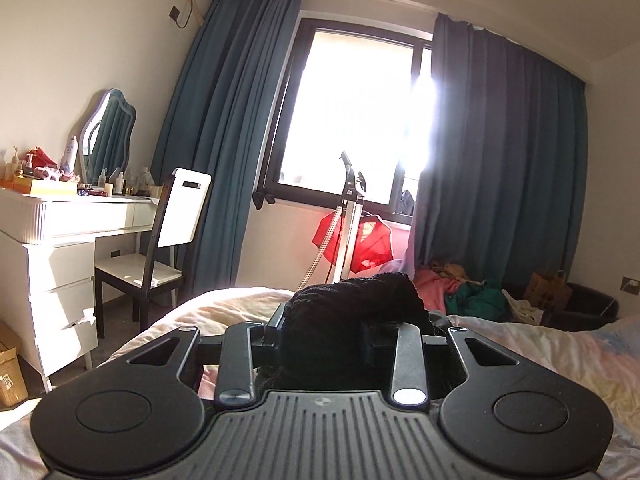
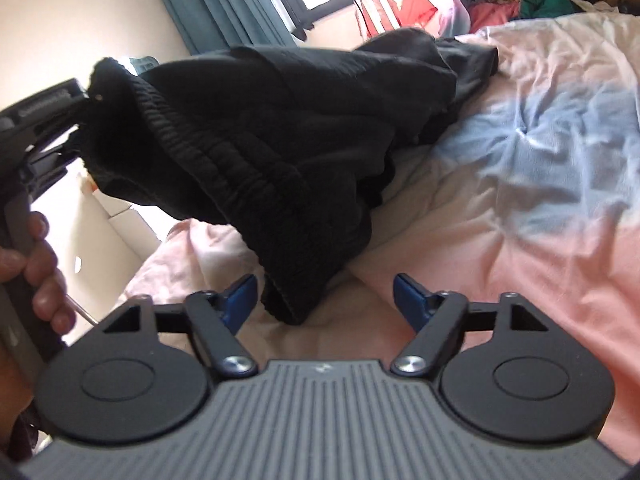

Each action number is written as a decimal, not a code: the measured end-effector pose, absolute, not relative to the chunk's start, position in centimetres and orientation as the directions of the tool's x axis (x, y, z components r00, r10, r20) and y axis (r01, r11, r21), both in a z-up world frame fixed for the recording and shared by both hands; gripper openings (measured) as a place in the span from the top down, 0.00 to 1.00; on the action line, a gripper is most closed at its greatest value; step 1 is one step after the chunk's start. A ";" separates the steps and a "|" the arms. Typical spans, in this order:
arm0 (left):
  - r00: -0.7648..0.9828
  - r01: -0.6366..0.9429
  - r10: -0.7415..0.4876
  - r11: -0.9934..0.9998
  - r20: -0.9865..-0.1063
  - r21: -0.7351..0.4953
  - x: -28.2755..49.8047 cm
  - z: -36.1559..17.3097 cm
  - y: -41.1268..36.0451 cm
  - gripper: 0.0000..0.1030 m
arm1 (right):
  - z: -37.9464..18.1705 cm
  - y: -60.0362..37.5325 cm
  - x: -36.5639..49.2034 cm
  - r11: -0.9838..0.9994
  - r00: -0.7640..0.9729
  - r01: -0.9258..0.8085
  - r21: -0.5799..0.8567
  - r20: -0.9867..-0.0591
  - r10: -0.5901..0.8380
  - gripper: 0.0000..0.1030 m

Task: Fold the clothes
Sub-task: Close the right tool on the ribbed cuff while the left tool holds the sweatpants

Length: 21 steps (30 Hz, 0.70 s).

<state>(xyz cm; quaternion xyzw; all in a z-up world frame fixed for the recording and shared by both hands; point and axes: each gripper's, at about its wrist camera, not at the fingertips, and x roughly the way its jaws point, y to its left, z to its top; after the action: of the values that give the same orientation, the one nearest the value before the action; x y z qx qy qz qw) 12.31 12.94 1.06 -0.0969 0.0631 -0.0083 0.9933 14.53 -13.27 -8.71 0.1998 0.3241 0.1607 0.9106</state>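
The black garment (image 2: 288,152) hangs bunched from my left tool (image 2: 80,100), clamped on its edge, trailing onto the bed (image 2: 520,160). My right tool (image 2: 324,300) stands apart, hem between its pads, untouched. Risk: a thin pinch slips, or closing catches several layers.

Right gripper (image 2: 324,300): black linkage arms, blue fingertips (image 2: 240,296), silver screws at 6 o'clock, ribbed grey base. Left gripper (image 1: 332,340): same black build, round side discs.
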 end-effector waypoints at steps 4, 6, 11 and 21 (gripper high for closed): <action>0.989 -0.031 -0.011 0.962 -0.151 -0.271 12.2 0.8 15.5 0.65 | -9.3 -11.7 15.0 0.894 0.758 -0.147 0.424 -0.533 0.377 0.30; 0.987 -0.044 -0.001 0.959 -0.160 -0.282 12.3 0.7 15.9 0.65 | -9.2 -10.6 15.1 0.916 0.776 -0.129 0.379 -0.537 0.331 0.31; 0.985 -0.068 0.020 0.959 -0.172 -0.277 12.6 0.3 16.4 0.64 | -9.2 -6.1 15.9 0.984 0.820 -0.050 0.174 -0.555 0.140 0.51; 0.976 -0.003 -0.070 0.942 -0.206 -0.335 13.5 0.1 16.2 0.62 | -3.2 -11.2 17.0 0.997 0.868 -0.032 -0.077 -0.496 -0.011 0.88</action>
<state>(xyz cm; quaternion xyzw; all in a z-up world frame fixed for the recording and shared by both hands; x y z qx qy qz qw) 13.54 16.20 0.11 -0.1690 0.1079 -0.0172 0.9795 17.03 -11.19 -3.18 -0.0412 0.2567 0.0055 0.9656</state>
